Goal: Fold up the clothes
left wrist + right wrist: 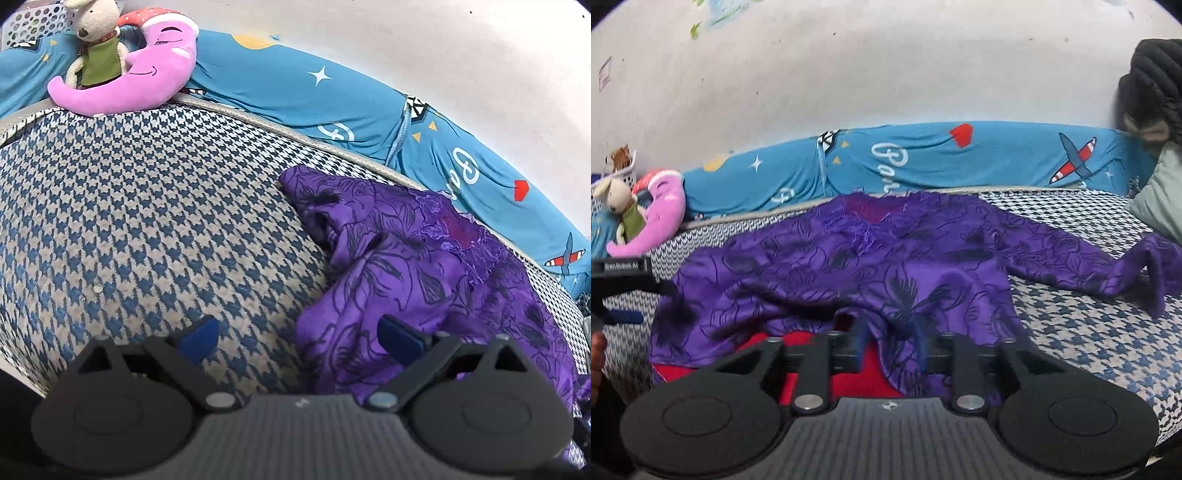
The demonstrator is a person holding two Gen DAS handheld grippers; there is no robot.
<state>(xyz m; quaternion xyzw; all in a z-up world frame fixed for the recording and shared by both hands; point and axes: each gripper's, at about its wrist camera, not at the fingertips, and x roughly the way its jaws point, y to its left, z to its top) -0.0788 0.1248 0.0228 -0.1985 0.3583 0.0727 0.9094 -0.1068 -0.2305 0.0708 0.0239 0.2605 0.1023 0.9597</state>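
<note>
A purple floral-print top (871, 266) lies spread across a bed covered in blue-and-cream houndstooth fabric (155, 206), its neckline toward the wall and one sleeve (1108, 266) stretched out to the right. The right gripper (892, 343) sits low at the garment's near hem with its blue fingers drawn close together around a raised fold of the purple cloth; motion blur makes it impossible to tell whether the fold is actually pinched. A red item (827, 373) shows beneath the hem, just in front of that gripper. The left gripper (299, 338) hovers at the garment's left edge with its jaws spread wide, one blue finger (197, 338) over bare houndstooth and the other (400, 338) over the purple fabric, grasping nothing. Along the wall runs a blue cartoon-print bolster (960, 158). At its left end a pink moon-shaped cushion (147, 74) carries a small stuffed rabbit (98, 44). A grey pillow (1161, 192) rests at the bed's right end.
</note>
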